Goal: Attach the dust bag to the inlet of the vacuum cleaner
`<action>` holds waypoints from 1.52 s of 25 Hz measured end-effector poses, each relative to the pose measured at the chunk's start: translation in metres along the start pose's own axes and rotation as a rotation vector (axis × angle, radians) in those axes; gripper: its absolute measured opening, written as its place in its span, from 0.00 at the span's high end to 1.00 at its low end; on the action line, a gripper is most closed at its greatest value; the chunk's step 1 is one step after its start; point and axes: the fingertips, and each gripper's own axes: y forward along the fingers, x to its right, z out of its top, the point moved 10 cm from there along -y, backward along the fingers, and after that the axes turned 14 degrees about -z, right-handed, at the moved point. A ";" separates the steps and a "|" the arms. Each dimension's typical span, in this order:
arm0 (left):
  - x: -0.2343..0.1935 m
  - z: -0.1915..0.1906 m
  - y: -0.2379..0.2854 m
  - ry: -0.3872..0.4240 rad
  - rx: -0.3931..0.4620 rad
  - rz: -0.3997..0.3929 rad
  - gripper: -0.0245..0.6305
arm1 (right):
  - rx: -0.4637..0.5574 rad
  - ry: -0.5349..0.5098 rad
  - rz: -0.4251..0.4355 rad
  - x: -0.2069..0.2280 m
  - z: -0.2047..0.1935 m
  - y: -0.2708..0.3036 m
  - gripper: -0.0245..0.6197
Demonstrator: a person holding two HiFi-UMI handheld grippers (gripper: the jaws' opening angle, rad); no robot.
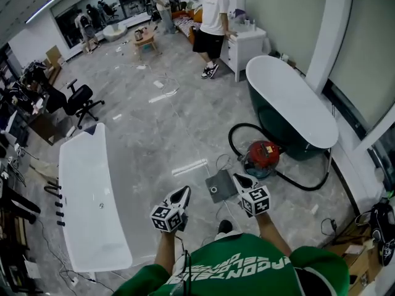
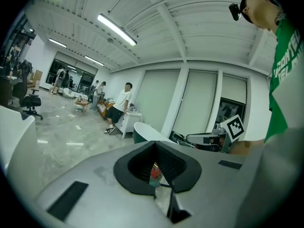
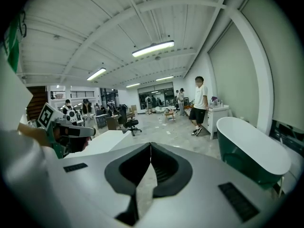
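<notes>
The red vacuum cleaner [image 1: 261, 156] stands on the floor beside the dark green tub, with its black hose [image 1: 236, 132] looping round it. The grey dust bag [image 1: 218, 185] lies flat on the floor just left of it, its round collar facing up. My right gripper [image 1: 237, 178] hovers at the bag's right edge, shut and empty. My left gripper [image 1: 184, 193] hangs shut and empty a little left of the bag. In the left gripper view the jaws [image 2: 154, 147] meet, and a sliver of the vacuum cleaner [image 2: 155, 174] shows behind them. The right gripper view shows jaws [image 3: 151, 145] closed on nothing.
A white tub [image 1: 86, 196] lies to my left and a green tub with a white rim [image 1: 290, 100] to the right. A person in a white shirt [image 1: 213, 26] stands by a white cabinet [image 1: 247, 45]. Thin cables [image 1: 223, 163] trail near the bag. An office chair [image 1: 83, 100] stands far left.
</notes>
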 end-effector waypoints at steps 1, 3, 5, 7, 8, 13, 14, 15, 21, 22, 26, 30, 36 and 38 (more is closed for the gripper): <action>-0.006 0.005 0.009 0.000 -0.002 -0.001 0.96 | -0.004 0.001 -0.003 0.006 0.002 0.009 0.95; -0.016 0.011 0.023 -0.001 -0.004 -0.004 0.96 | -0.016 -0.001 -0.007 0.015 0.005 0.024 0.95; -0.026 0.015 0.032 -0.006 -0.006 -0.005 0.96 | -0.028 -0.007 -0.006 0.020 0.009 0.038 0.95; -0.036 0.020 0.037 -0.017 -0.003 -0.004 0.96 | -0.034 -0.013 -0.001 0.022 0.014 0.050 0.95; -0.041 0.024 0.039 -0.024 0.001 -0.005 0.96 | -0.035 -0.015 0.002 0.022 0.018 0.055 0.95; -0.064 0.042 0.055 -0.033 0.005 -0.022 0.96 | -0.043 -0.018 -0.003 0.026 0.031 0.078 0.95; -0.071 0.045 0.057 -0.036 0.003 -0.029 0.96 | -0.046 -0.017 -0.009 0.024 0.032 0.082 0.95; -0.079 0.047 0.059 -0.041 0.001 -0.038 0.96 | -0.048 -0.014 -0.015 0.022 0.034 0.086 0.95; -0.144 0.065 0.097 -0.086 0.029 -0.172 0.96 | -0.009 0.106 -0.089 0.026 0.050 0.117 0.95; -0.155 0.072 0.106 -0.081 0.024 -0.200 0.96 | 0.000 0.115 -0.115 0.027 0.055 0.124 0.95; -0.201 0.105 0.135 -0.060 -0.024 -0.330 0.96 | 0.009 0.191 -0.222 0.017 0.076 0.151 0.95; -0.246 0.134 0.149 -0.045 -0.041 -0.462 0.96 | 0.036 0.262 -0.299 -0.009 0.095 0.174 0.95; -0.291 0.151 0.171 -0.041 -0.091 -0.593 0.96 | 0.027 0.309 -0.442 -0.033 0.100 0.187 0.95; -0.297 0.154 0.178 -0.019 -0.126 -0.647 0.96 | 0.026 0.329 -0.489 -0.039 0.099 0.185 0.95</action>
